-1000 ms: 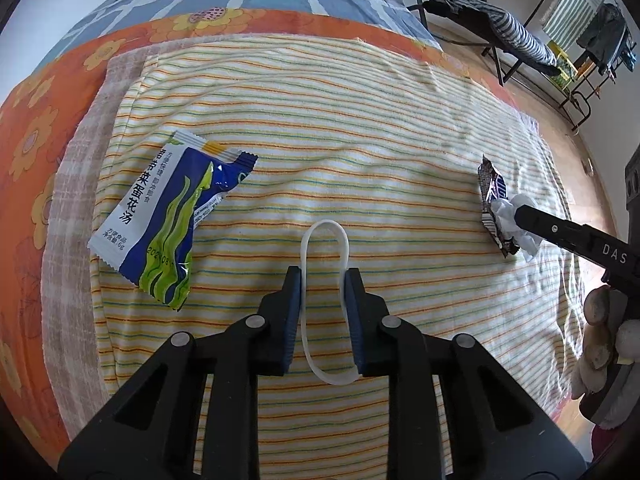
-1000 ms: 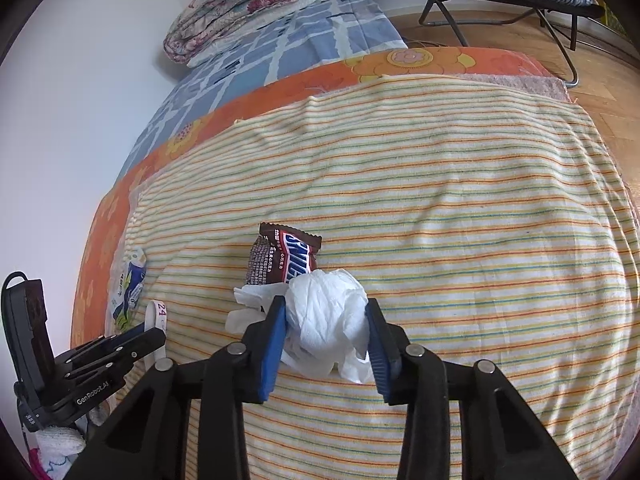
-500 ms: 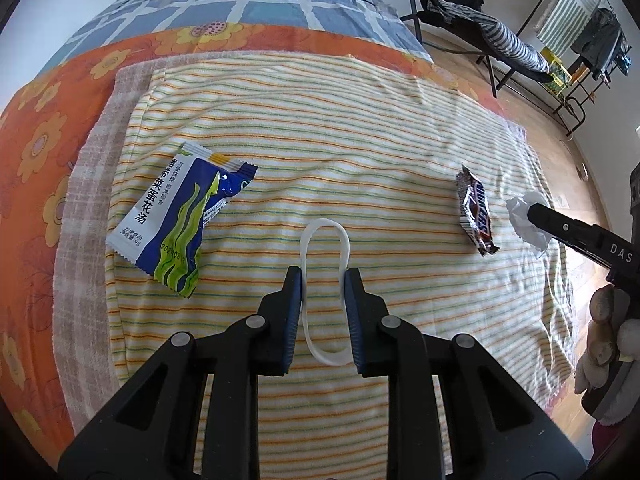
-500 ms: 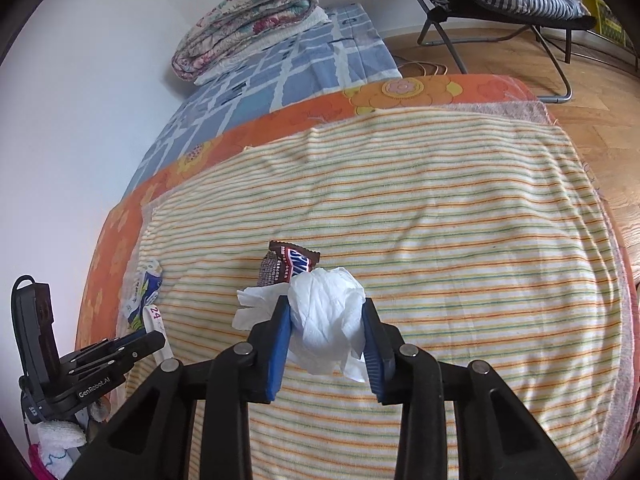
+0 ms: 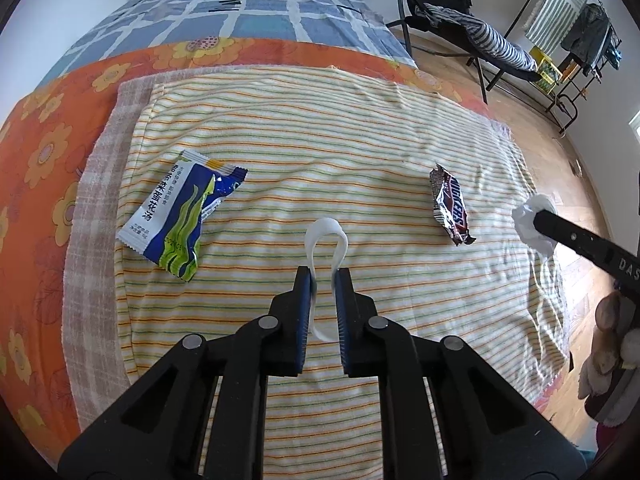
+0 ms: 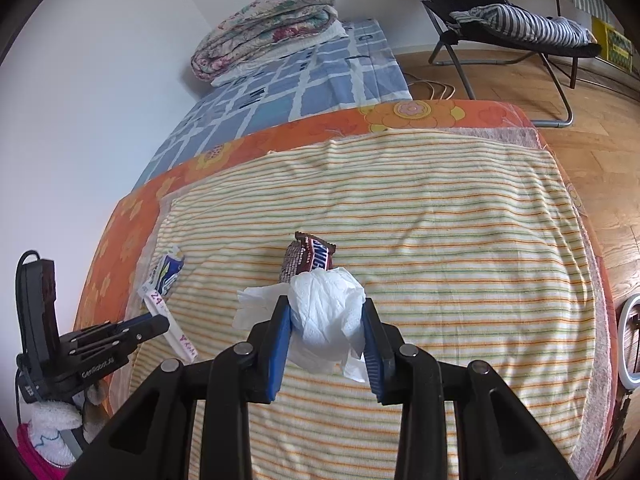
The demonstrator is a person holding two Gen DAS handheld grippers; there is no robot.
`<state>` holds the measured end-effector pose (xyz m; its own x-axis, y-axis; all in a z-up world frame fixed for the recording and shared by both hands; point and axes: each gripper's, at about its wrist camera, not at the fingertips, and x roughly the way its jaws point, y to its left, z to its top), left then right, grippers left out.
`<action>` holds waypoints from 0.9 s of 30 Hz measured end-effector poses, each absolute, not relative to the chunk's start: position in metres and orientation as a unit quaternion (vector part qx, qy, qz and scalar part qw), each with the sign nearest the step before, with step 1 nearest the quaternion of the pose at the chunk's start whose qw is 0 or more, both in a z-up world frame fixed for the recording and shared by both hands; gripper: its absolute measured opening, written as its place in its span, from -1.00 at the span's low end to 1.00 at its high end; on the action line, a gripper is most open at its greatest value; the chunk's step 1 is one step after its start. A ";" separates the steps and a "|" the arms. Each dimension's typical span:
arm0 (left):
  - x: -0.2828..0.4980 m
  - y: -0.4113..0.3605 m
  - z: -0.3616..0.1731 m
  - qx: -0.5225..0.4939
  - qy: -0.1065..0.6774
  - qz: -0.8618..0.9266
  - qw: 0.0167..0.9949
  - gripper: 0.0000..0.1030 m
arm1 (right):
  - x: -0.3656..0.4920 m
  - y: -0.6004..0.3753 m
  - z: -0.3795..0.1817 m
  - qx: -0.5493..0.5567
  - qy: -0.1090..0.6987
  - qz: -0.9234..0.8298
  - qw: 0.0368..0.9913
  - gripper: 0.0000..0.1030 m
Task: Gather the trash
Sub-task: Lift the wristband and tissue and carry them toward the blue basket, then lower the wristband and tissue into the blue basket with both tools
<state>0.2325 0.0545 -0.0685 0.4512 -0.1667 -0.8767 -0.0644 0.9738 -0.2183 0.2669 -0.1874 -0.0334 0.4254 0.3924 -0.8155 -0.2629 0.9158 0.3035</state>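
Left claw [image 5: 324, 280] is clamped on a white plastic strip [image 5: 325, 236], whose loop stands up at 12 o'clock from the fingertips. Right claw [image 6: 325, 312] holds a crumpled tissue [image 6: 326, 312] at a narrow setting. Beyond the left claw, the blue-green sachet [image 5: 180, 216] lies at 10 o'clock on the striped blanket [image 5: 320, 140], long axis running 1 to 7 o'clock. The chocolate bar wrapper [image 5: 452, 208] lies at 2 o'clock, nearer the right claw. Compared with one second earlier, both claws sit higher and the tissue has cleared the wrapper.
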 end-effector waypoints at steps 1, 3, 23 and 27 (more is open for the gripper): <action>0.231 0.054 -0.067 -0.113 0.521 -0.030 0.845 -0.83 | 0.265 -0.188 -0.033 0.065 0.499 0.196 0.842 -0.35; 0.228 0.052 -0.064 -0.116 0.518 -0.034 0.847 -0.83 | 0.260 -0.189 -0.032 0.067 0.500 0.199 0.840 -0.35; 0.126 0.051 -0.003 -0.091 0.486 -0.059 0.867 -0.83 | 0.157 -0.173 -0.006 0.016 0.494 0.252 0.832 -0.35; 0.095 0.051 0.003 -0.089 0.485 -0.063 0.868 -0.83 | 0.130 -0.171 0.001 0.013 0.494 0.262 0.829 -0.35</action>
<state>0.0946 0.0512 0.0032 0.5213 -0.1954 -0.8307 0.0224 0.9762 -0.2156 0.1303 -0.1714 0.0008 0.3751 0.4473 -0.8119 -0.4221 0.8622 0.2800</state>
